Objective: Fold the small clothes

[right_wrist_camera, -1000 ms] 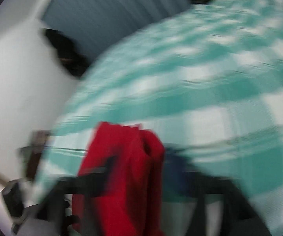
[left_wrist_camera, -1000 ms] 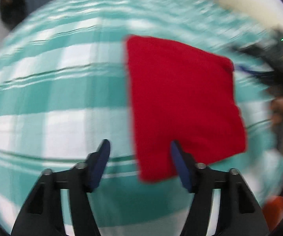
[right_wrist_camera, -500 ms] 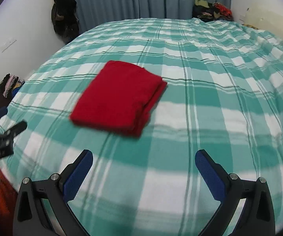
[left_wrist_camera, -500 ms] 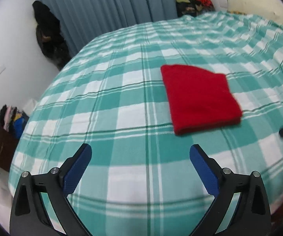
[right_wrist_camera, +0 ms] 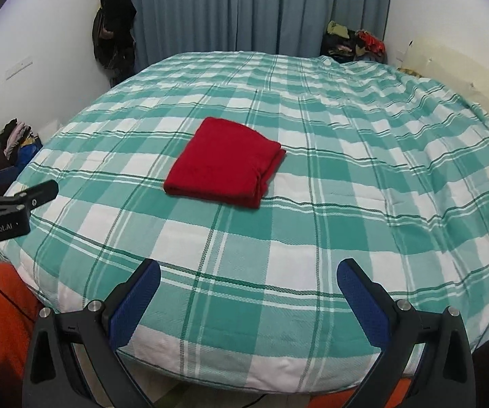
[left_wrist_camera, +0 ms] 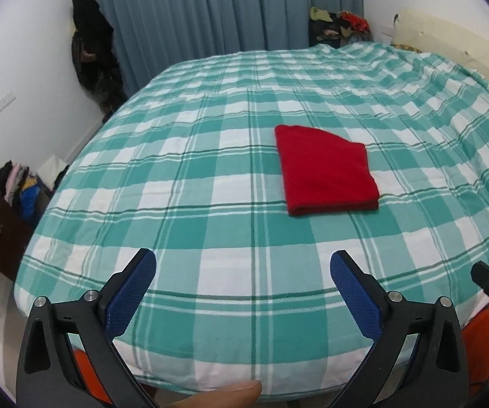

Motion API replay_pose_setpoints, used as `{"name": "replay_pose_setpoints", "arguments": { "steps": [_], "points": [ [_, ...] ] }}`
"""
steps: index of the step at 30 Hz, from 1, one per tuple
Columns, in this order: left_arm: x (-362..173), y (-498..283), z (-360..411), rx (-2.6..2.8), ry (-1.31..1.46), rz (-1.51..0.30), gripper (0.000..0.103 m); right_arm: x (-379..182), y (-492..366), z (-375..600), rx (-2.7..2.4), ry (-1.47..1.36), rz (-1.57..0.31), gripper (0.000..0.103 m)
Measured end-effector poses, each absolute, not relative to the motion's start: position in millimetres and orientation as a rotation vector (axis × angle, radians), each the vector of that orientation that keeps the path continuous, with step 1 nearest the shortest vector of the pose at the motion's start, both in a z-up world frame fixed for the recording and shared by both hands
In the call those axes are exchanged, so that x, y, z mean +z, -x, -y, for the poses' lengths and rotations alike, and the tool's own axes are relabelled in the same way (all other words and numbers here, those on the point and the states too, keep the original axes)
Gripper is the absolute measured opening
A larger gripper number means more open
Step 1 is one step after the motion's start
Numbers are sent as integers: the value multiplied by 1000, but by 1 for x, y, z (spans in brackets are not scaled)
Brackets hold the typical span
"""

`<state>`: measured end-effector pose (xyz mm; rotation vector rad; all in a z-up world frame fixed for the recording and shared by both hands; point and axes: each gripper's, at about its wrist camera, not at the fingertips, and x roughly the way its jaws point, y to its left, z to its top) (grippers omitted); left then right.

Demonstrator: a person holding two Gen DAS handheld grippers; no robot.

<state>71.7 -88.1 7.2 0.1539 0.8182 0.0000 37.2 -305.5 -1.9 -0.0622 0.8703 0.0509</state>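
Red garment (left_wrist_camera: 326, 170): folded into a compact rectangle, lying flat on the green-checked bedspread (left_wrist_camera: 210, 204), toward the middle of the bed and well apart from both tools; folding step judged complete for this piece, release done. Left gripper (left_wrist_camera: 242, 284): tongs spread wide, nothing between them, tilted downward over the near edge of the bedspread; right gripper (right_wrist_camera: 247, 289): tongs likewise apart and empty, same downward tilt, beside the left. Next move, by judgement: fetch another unfolded item, none lying on the bedspread.
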Motion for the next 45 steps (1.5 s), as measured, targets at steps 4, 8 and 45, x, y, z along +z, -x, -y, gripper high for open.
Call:
{"name": "replay_pose_setpoints", "arguments": {
  "steps": [4,8,45],
  "points": [
    [15,-62,88,-14,-160,-804,102,10,-29,298,57,81,-853,103],
    [24,-54,87,-40,-146,-802,102,17,-24,291,66,98,-846,103],
    [36,-21,98,-116,-220,-943,102,36,9,269,112,178,-950,103]
  ]
}}
